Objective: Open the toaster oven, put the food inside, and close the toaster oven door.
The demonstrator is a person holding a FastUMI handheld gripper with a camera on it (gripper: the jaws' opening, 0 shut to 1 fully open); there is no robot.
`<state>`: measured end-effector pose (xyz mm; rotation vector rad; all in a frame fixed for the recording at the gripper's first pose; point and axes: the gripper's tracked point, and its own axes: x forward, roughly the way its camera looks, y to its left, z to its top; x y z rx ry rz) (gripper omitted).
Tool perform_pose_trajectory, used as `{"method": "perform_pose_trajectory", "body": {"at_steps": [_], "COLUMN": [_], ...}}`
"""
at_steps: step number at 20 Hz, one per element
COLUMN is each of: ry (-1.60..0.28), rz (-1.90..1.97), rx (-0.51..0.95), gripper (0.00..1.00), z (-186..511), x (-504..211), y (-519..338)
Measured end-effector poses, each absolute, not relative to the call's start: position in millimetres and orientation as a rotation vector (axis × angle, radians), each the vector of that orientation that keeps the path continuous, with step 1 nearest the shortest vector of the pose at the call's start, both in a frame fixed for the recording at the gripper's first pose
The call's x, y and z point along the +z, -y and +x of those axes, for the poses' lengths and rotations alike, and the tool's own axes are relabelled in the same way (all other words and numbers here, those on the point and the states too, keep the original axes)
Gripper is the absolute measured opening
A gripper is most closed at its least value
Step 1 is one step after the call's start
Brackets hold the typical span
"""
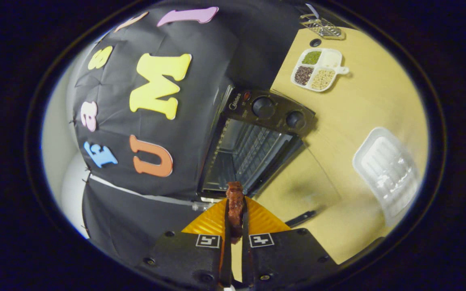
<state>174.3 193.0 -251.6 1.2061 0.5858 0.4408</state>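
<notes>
tool (236,220) clamps food (235,204), just before open toaster oven (253,141).

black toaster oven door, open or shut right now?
Open. The black toaster oven shows its bare wire rack, and its glass door lies folded down on the wooden table. Gripper is clamped on the reddish-brown food piece.

One brand mark and two marker tags, little here to read

A small white brand mark (235,106) sits on the toaster oven (257,149) control panel, too fine to spell out; each finger of the gripper (236,204) carries a square black-and-white marker tag (208,241), and both fingers pinch the food (235,192)
</notes>
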Motion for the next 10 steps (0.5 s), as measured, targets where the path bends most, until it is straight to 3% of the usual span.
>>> {"method": "perform_pose_trajectory", "body": {"at_steps": [10], "ry": [-0.458], "rz": [1.280], "rx": [0.117], "gripper": [0.13], "z": [289], "x": [-305], "y": [-259]}}
